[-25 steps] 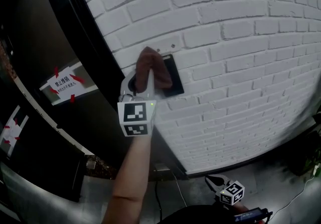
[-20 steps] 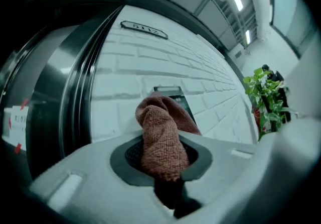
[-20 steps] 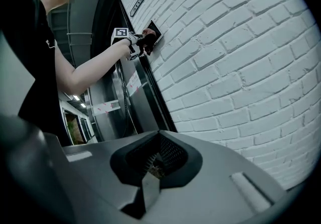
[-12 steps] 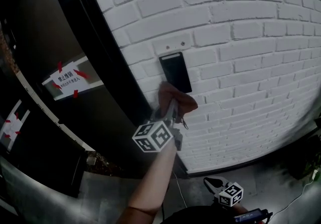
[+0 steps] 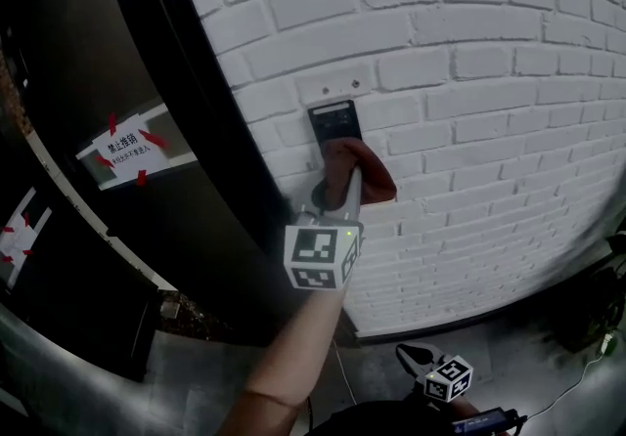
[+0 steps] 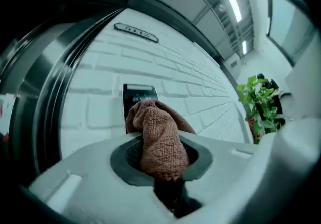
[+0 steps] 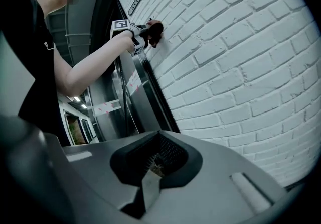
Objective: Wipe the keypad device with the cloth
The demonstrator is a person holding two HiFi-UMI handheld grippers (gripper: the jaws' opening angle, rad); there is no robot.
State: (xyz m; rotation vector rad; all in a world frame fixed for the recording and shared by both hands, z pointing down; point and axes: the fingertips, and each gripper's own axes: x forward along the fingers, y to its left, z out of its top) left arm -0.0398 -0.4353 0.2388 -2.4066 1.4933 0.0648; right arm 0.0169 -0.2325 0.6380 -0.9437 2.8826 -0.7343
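Mid-wipe, the left gripper (image 5: 340, 195) is clamped on the cloth (image 5: 359, 173), which covers the lower keypad (image 5: 331, 119) on the brick wall (image 5: 469, 82) — an upward stroke over its bare top seems next — while the right gripper (image 5: 419, 359) hangs low, jaws together, empty.

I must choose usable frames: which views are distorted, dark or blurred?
Head view: fisheye bends the courses of the brick wall, and the left side is dark. Left gripper view: the cloth is sharp, print on the keypad device is soft, the ceiling lights glare. Right gripper view: black corners; the wall curves strongly.
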